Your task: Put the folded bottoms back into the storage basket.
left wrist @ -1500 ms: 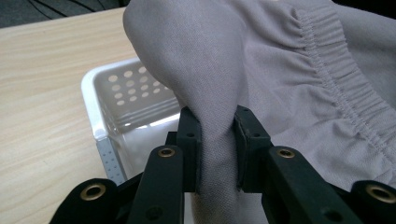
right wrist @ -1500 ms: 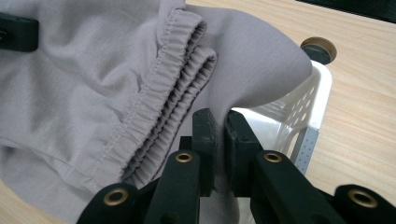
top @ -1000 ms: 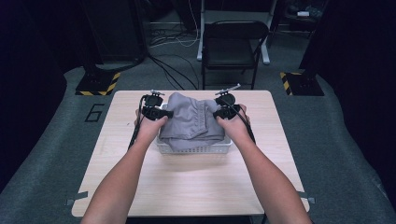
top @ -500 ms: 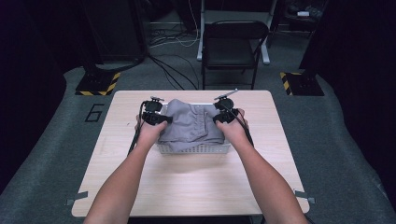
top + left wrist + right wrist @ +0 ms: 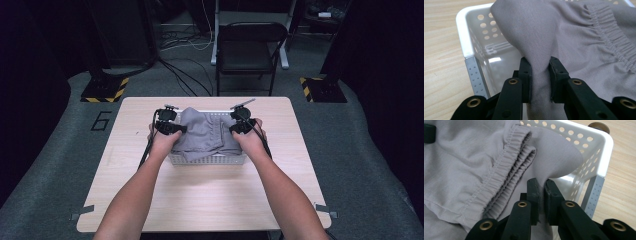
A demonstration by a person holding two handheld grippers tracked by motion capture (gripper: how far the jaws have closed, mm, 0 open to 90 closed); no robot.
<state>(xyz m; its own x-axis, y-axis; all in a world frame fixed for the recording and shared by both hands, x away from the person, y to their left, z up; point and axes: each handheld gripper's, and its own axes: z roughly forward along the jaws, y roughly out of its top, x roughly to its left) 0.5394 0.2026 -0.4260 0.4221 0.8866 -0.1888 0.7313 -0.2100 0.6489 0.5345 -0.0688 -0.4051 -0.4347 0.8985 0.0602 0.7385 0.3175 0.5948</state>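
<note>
Seen from above, a person's two bare forearms reach in from the bottom edge to a light wooden rectangular worktop (image 5: 210, 200), w/ a black hand-held gripper in each hand. At the worktop's centre sits a white perforated plastic basket (image 5: 207, 160) w/ grey metal corner posts. A grey woven fabric garment w/ a gathered elastic waistband (image 5: 205, 135) lies bunched in the basket & rises a little above its rim. The left gripper (image 5: 169, 127) is at the garment's left edge, the right gripper (image 5: 241, 125) at its right edge, both just over the basket's short ends. In the left gripper view, the left gripper (image 5: 540, 80) has its two black fingers (image 5: 526, 77) closed on a fold of the grey cloth; the fold runs down betw. the pads & the basket's white corner wall (image 5: 470, 37) sits just behind, to the left. In the right gripper view, the right gripper (image 5: 541, 200) has its fingers (image 5: 534, 197) nearly together, pinching a thin fold of the same cloth just beside the ruched waistband, w/ the basket's holed wall (image 5: 596, 147) to the right. Beyond the worktop, on grey carpet, stands a black folding chair (image 5: 250, 50), w/ cables on the floor & yellow-black striped stand bases (image 5: 105, 90) at either side.
</note>
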